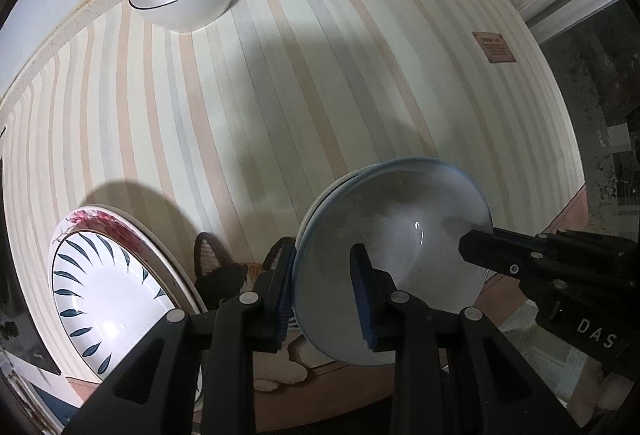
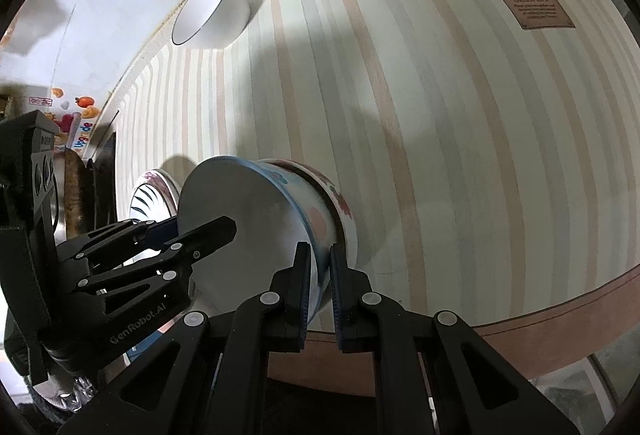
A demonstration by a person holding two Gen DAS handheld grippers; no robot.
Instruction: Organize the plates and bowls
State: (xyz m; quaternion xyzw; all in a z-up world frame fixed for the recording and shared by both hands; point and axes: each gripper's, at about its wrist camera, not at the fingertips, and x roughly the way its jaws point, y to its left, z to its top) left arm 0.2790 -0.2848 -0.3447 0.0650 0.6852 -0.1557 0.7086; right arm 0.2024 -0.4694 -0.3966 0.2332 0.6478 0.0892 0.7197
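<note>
Both tools are clenched on the thin rim of the glossy round floral bowl, the left tool and the right tool on opposite sides, above the striped desk

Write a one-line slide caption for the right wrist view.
Both grippers clamp opposite rims of the nested floral bowls above the striped mat.

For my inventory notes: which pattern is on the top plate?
Dark blue leaf strokes on white, top plate; left wrist view shows it best.
</note>
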